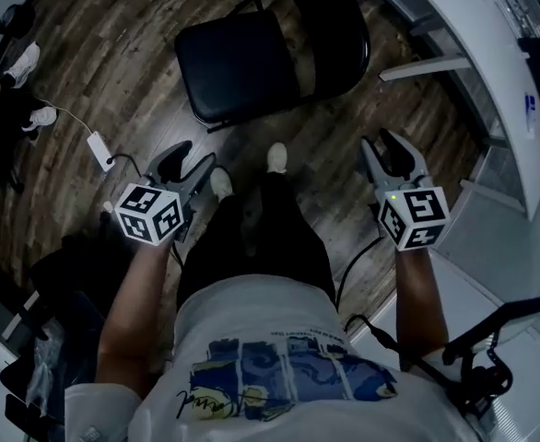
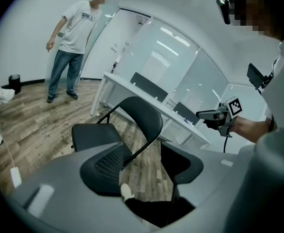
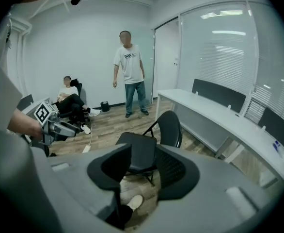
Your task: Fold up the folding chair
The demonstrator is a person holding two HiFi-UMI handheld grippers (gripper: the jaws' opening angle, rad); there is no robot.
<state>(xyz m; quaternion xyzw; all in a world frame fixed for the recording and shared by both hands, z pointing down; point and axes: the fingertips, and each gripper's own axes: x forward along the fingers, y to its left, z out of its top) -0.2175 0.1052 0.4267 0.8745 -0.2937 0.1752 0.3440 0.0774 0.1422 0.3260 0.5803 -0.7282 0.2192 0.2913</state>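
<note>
A black folding chair (image 1: 252, 53) stands unfolded on the wood floor just ahead of my feet, with its seat flat and its back upright. My left gripper (image 1: 189, 159) hovers short of the chair's near left corner, open, with nothing between its jaws. To the right of the chair my right gripper (image 1: 392, 145) is also open and empty. In the left gripper view the chair (image 2: 127, 125) shows beyond the left gripper (image 2: 142, 164)'s parted jaws, and the right gripper (image 2: 214, 115) is at the right. The right gripper view has the chair (image 3: 147, 149) straight ahead of the right gripper (image 3: 142, 171).
A long white desk (image 1: 491, 81) runs along the glass wall right of the chair. A power adapter and cable (image 1: 99, 145) lie on the floor at left. One person stands (image 3: 130, 72) and another sits (image 3: 69, 98) at the far side of the room.
</note>
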